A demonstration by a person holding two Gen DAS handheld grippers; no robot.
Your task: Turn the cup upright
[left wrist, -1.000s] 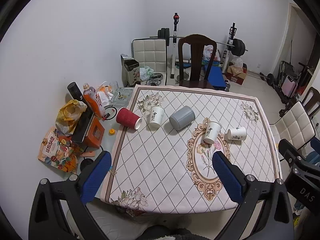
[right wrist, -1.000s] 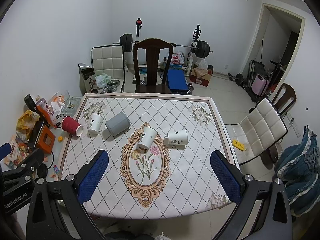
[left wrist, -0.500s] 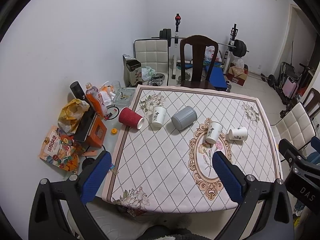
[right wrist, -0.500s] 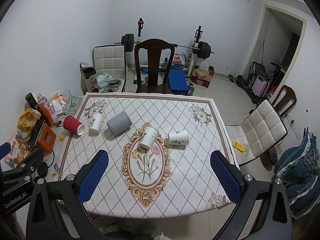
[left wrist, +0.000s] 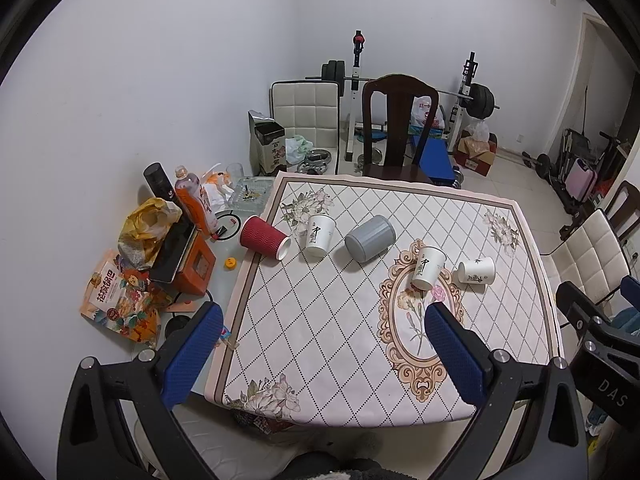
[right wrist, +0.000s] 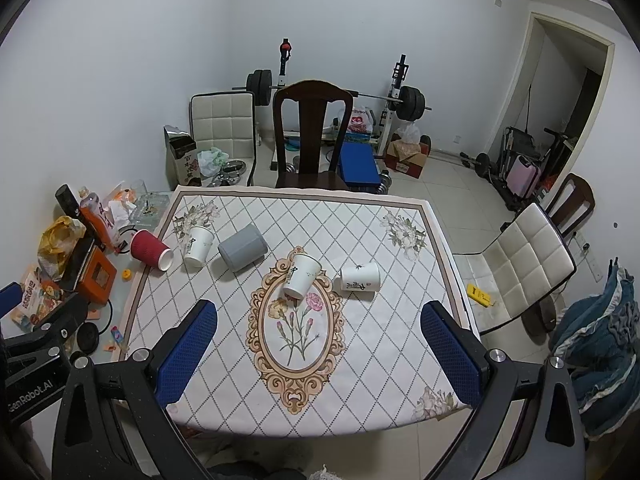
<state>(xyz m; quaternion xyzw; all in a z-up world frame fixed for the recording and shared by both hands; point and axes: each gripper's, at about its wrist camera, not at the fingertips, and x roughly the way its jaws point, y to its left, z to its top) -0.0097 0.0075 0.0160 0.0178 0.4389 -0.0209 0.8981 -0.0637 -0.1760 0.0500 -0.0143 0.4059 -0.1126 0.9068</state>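
Currently both claws hover high above the surface [right wrist: 400, 360], nothing gripped. Left claw [left wrist: 320, 340]: blue pads spread wide apart, empty. Right claw [right wrist: 320, 340]: same, pads wide apart, empty.

Five cups on the patterned cloth, all well clear of both claws:
- red ribbed cup [left wrist: 264, 237] on its side at the left edge, mouth facing the near-right.
- white cup with black script [left wrist: 319, 235] just right of it, wide mouth at the top; can't tell for sure if it stands fully upright.
- grey cup [left wrist: 370, 238] on its side, next in the row.
- white cup with script [right wrist: 301, 276] tipped over on the top of the oval medallion, mouth pointing away.
- small white cup [right wrist: 360, 277] on its side just right of that one, apart from it.

Dark wooden chair [right wrist: 313, 136] at the far side, white padded chair [right wrist: 528, 256] to the right. Snack bags and bottles are piled on the left side [left wrist: 132, 264].
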